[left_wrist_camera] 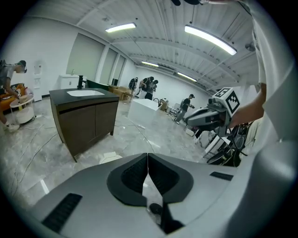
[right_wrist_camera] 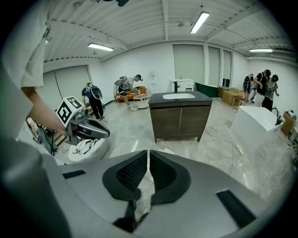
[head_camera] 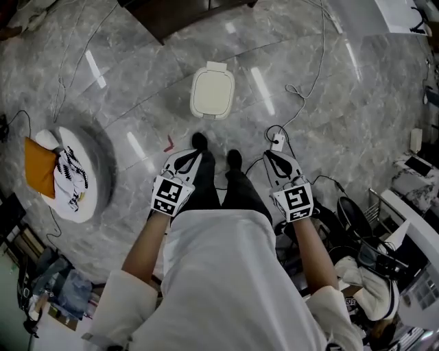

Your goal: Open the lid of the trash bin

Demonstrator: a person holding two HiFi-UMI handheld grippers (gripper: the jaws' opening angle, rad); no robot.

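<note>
The white trash bin stands on the grey marble floor ahead of the person's feet, its lid down. Its top peeks over the jaws in the left gripper view and the right gripper view. My left gripper is held at waist height beside the left leg, well short of the bin, its jaws shut with nothing between them. My right gripper hangs level with it by the right leg, also shut and empty. Each gripper shows in the other's view.
A dark wooden cabinet stands beyond the bin. A round white low table with an orange cushion and a patterned cloth sits at left. Cables and a power strip lie on the floor; boxes and gear crowd the right edge.
</note>
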